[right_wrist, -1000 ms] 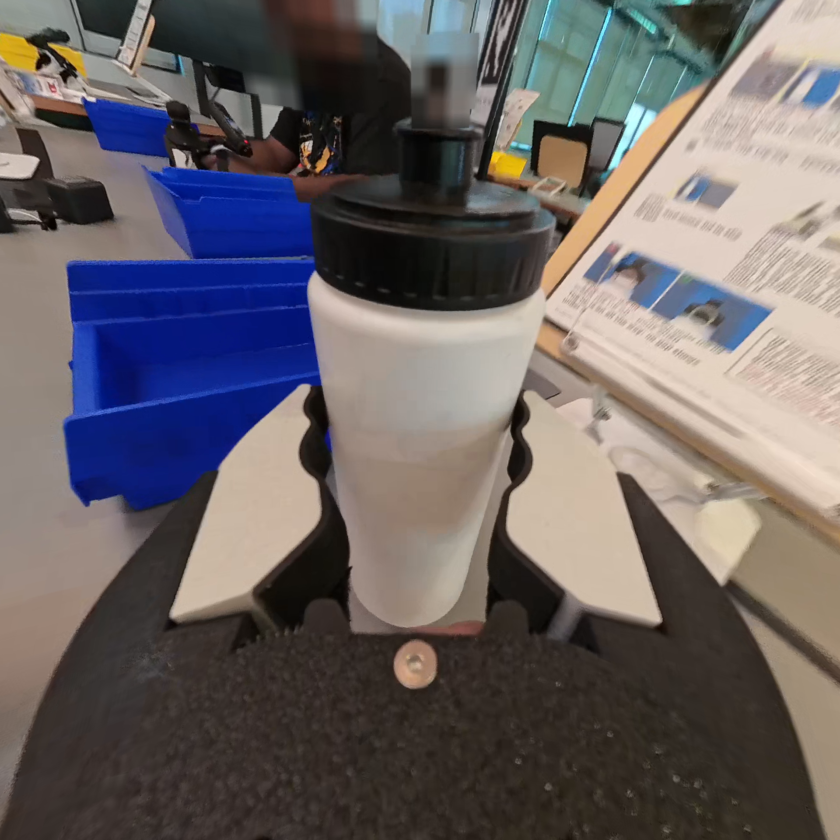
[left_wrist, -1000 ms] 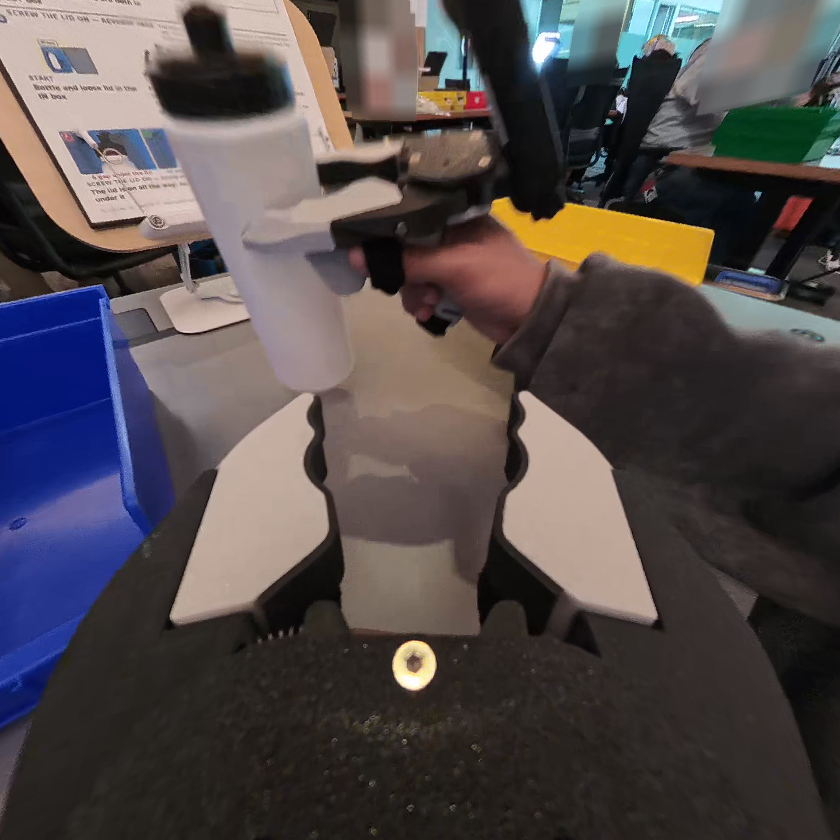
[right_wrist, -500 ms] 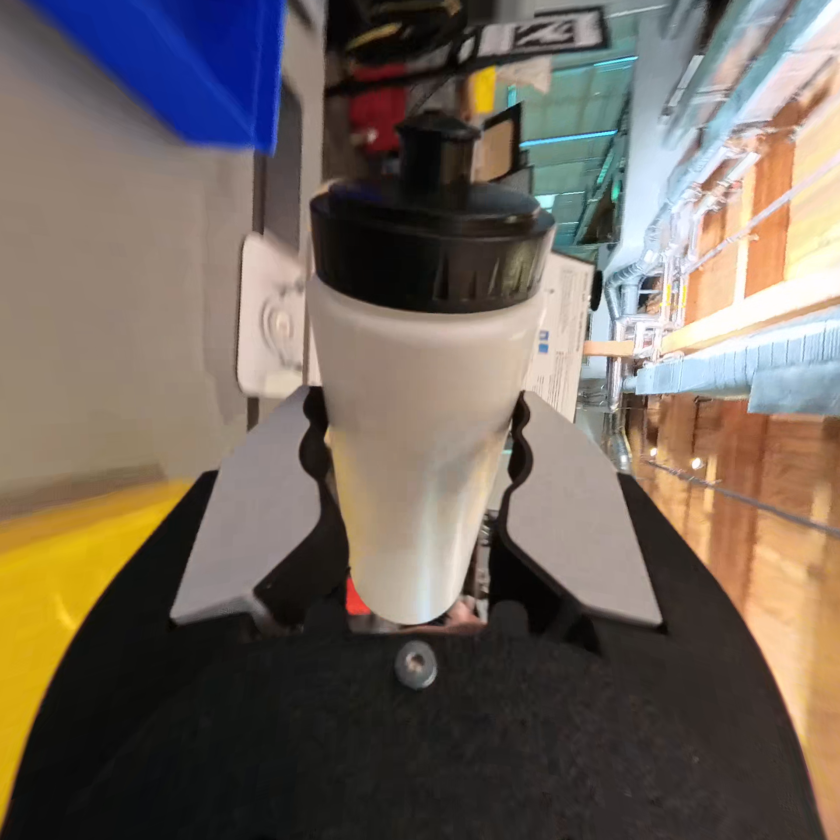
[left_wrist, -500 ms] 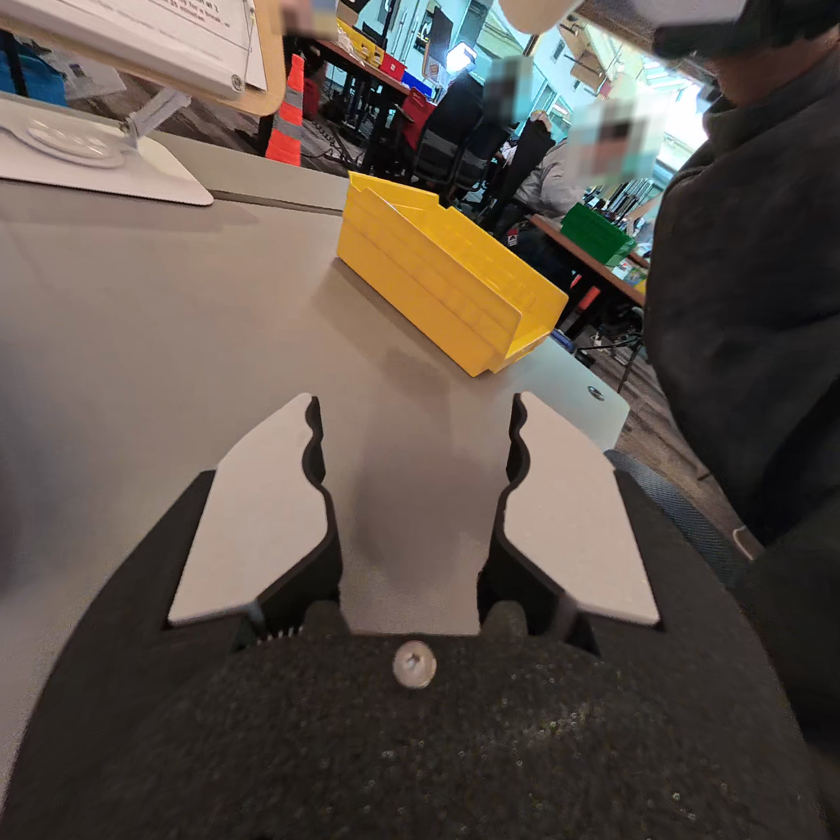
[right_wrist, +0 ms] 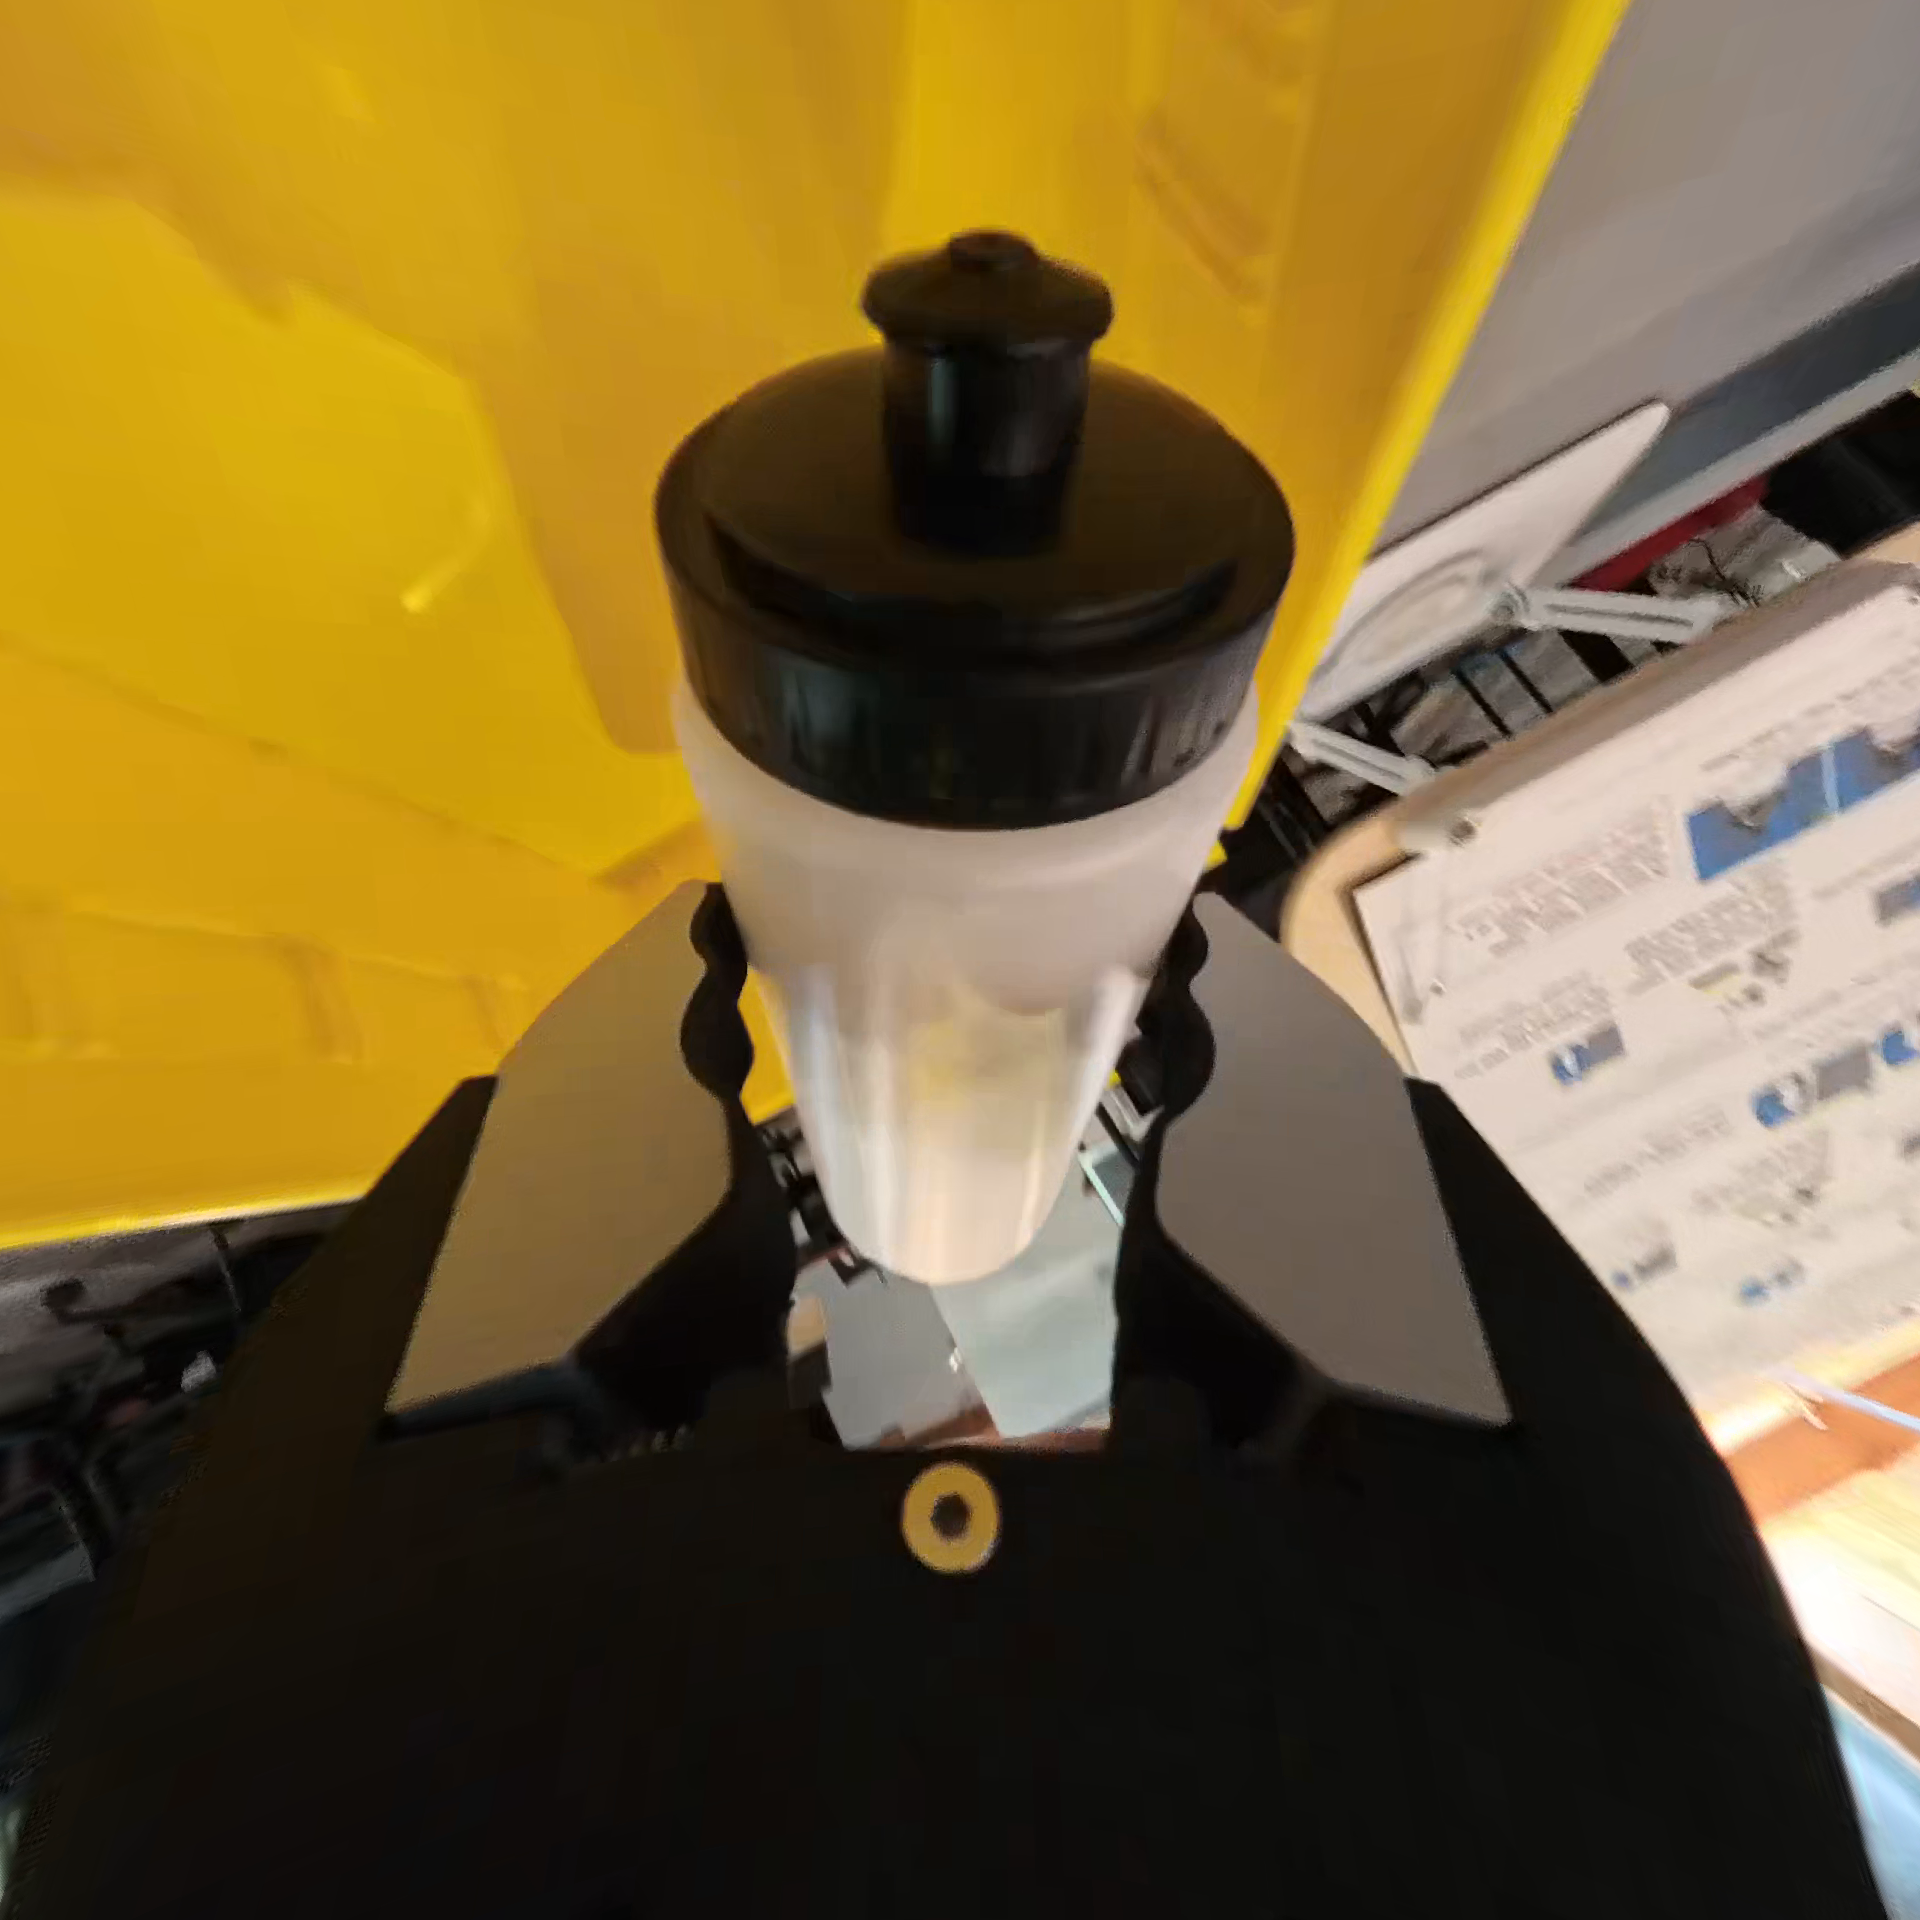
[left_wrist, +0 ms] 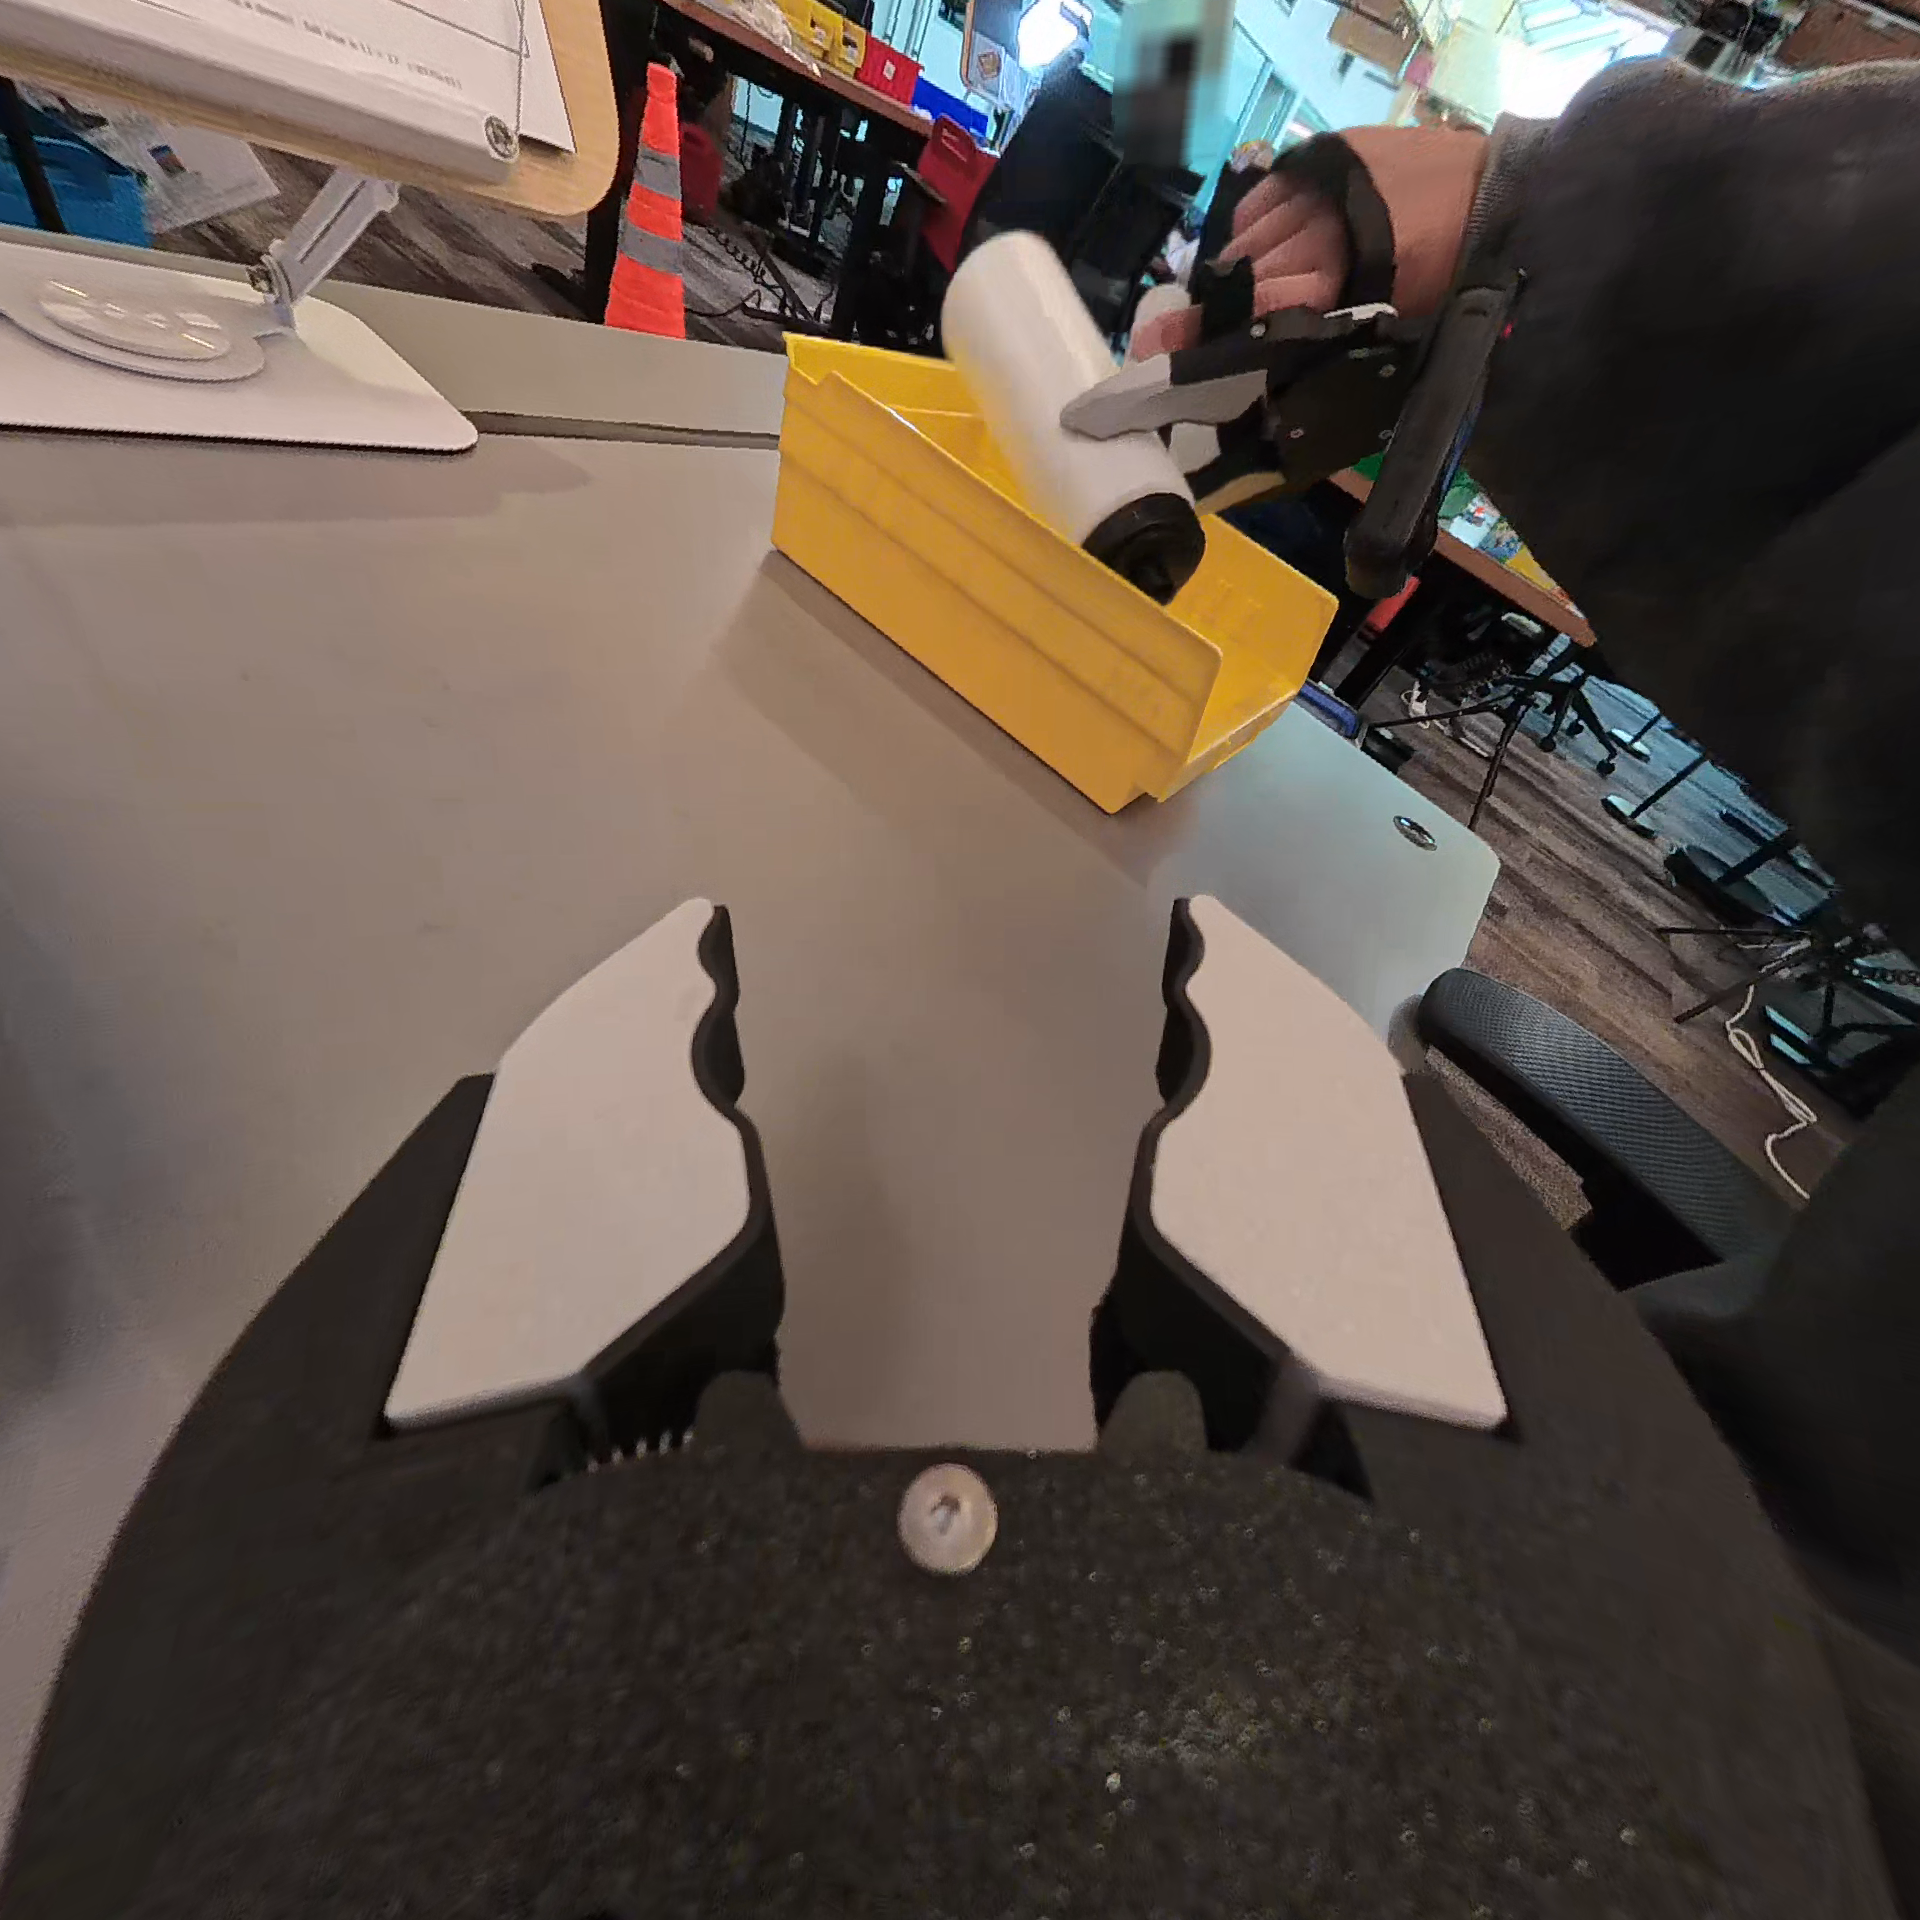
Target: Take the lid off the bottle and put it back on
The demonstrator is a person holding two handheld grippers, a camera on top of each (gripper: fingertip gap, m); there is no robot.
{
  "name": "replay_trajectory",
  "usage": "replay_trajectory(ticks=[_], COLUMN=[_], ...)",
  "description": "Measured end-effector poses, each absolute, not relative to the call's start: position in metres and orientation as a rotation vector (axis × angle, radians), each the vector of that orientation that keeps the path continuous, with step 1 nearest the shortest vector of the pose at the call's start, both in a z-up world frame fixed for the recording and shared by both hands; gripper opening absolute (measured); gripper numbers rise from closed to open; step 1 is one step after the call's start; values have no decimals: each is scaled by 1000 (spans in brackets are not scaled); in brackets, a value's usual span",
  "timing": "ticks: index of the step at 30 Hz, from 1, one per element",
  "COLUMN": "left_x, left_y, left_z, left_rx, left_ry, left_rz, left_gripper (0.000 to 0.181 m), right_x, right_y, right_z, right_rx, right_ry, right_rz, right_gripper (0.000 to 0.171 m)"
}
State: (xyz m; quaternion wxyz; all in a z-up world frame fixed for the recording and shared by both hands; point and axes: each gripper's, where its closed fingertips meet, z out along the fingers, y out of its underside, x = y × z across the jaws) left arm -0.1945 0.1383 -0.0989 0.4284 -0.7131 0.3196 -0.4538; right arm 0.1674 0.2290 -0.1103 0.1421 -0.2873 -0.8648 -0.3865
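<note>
Capped bottle tipped over the yellow bin

The right gripper (right_wrist: 951, 1049) clamped the white plastic bottle (right_wrist: 956, 997), black screw lid (right_wrist: 971, 634) downward above the yellow plastic bin (left_wrist: 997, 603); lowering gently before release seemed wise, while the left gripper (left_wrist: 951, 1081) gaped empty.

bright daylit wide-angle views, edges bowed; motion blur smears the instruction sheet (right_wrist: 1662, 1039).
</note>
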Motion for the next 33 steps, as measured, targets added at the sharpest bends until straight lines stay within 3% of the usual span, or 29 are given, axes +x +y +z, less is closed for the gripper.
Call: replay_trajectory(ticks=[10,15,21,27,33], left_x=[-188,-189,-196,-228,-254], left_y=[128,129,139,164,180], left_z=[-103,-103,-97,-66,-60], left_rx=[-1788,-1776,-1763,-1590,-1550], left_ry=[858,864,788,665,632], left_rz=[-1166,-1150,-1130,-874,-650], left_gripper=[78,79,83,83,94], right_x=[177,174,172,162,170], right_y=[214,214,215,216,219], right_z=[-181,-184,-176,-94,99], right_rx=[-960,-1048,-1159,-1239,-1419], right_ry=[-2761,-2721,-2667,-2380,-1180], right_rz=[-800,-801,-921,-1096,-1364], right_gripper=[77,78,103,106,79])
